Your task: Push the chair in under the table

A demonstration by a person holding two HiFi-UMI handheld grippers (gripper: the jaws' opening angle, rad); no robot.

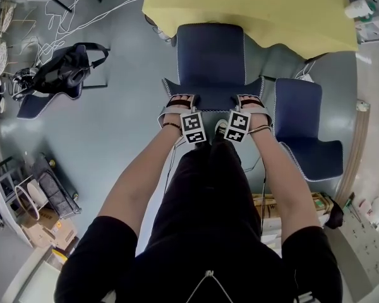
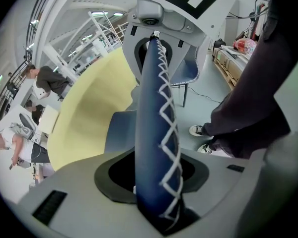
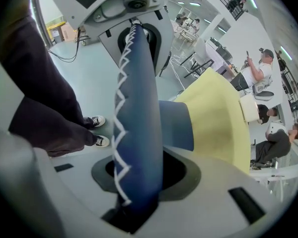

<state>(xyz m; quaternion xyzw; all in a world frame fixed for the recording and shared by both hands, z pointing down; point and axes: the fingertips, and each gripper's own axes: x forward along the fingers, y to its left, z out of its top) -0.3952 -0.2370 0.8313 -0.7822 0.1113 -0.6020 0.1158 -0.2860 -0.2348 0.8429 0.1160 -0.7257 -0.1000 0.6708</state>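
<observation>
As cables (image 1: 58, 12) litter grey floor (image 1: 126, 128), chair (image 1: 210, 55) sits nr yellow tbl (image 1: 252, 5).

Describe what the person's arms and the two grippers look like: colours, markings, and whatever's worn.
The left gripper and the right gripper both have light grey moulded bodies with reddish-brown tops. Each carries a white cube printed with black square markers. The person wears a black short-sleeved top that leaves the forearms bare, and a thin dark band crosses each wrist.
</observation>
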